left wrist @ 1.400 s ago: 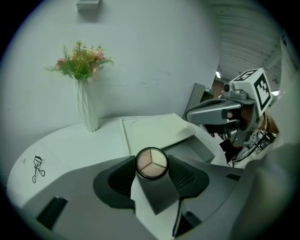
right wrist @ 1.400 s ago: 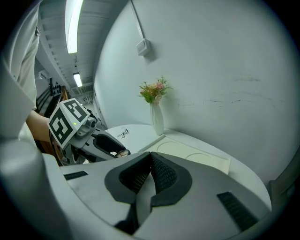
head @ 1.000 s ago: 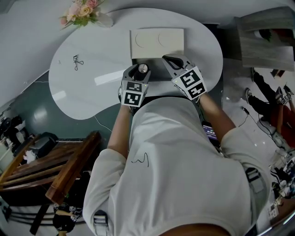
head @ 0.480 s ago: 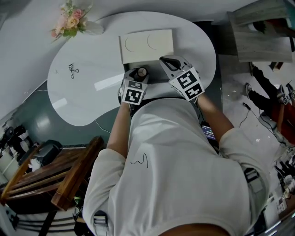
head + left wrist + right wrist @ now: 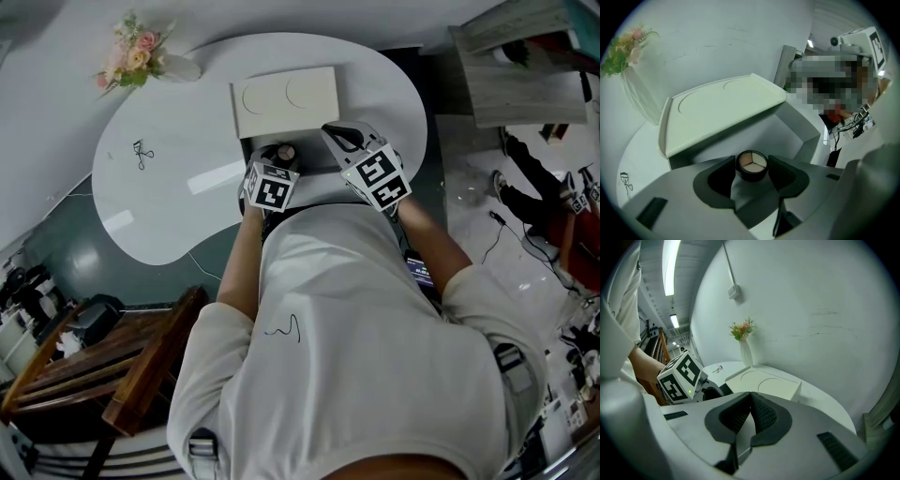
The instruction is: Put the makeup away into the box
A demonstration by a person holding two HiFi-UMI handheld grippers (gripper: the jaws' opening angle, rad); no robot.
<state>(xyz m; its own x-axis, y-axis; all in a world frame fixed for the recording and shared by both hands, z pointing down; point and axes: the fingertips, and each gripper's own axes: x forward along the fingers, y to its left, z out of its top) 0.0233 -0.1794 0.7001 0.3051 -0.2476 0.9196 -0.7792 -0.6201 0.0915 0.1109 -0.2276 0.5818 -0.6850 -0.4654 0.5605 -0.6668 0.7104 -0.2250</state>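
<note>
A round black makeup compact [image 5: 751, 165] with three pale shades sits between the pads of my left gripper [image 5: 752, 169], which is shut on its sides. It hangs over the open cavity of the cream box [image 5: 792, 133], whose lid [image 5: 722, 105] is swung up behind it. In the head view the compact [image 5: 286, 152] and left gripper [image 5: 277, 159] are just in front of the box lid [image 5: 285, 97]. My right gripper [image 5: 334, 133] is beside it on the right, jaws shut [image 5: 751, 395] with nothing between them.
An eyelash curler [image 5: 141, 153] lies on the white table [image 5: 169, 206] at the left. A vase of flowers [image 5: 136, 58] stands at the far left edge. A wooden chair [image 5: 112, 366] is at the lower left, and a grey shelf [image 5: 520, 66] stands off the table to the right.
My left gripper has sunk with the compact, closer to the open box. The right gripper has shifted a little beside it, still shut.
</note>
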